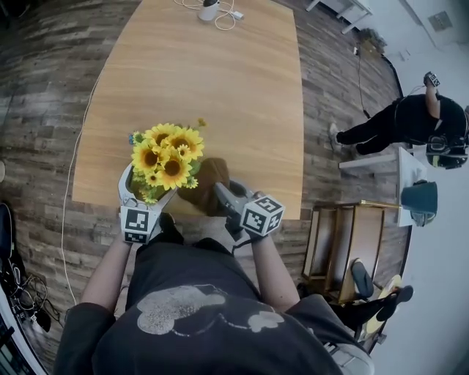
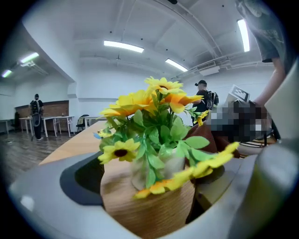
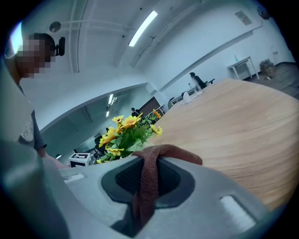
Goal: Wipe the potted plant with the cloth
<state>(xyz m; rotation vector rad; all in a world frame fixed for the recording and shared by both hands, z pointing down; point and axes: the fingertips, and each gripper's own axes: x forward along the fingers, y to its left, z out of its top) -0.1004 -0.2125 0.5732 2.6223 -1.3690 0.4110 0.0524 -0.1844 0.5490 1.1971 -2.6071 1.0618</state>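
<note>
Potted plant (image 1: pixel 167 157) stood near the front edge of the table (image 1: pixel 220 88), between the wide-open jaws of the left gripper (image 1: pixel 146 184), which gripped nothing. Right gripper (image 1: pixel 223 192) was clamped on the brown cloth (image 1: pixel 205 179), just beside the flowers. We judged the wiping unfinished. Plant: yellow sunflowers, green leaves, pale pot, upright.

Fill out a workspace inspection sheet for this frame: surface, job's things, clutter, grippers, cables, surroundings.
Surface: wooden table, mostly bare.
Job's things: potted plant with yellow flowers at the near edge; brown cloth beside it.
Clutter: white device at the far edge.
Grippers: left gripper open, jaws apart either side of the plant; right gripper shut on the cloth.
Cables: white cord looped by the device; thin cable on the floor left of the table.
Surroundings: person in black at right; rack near the table's corner.
</note>
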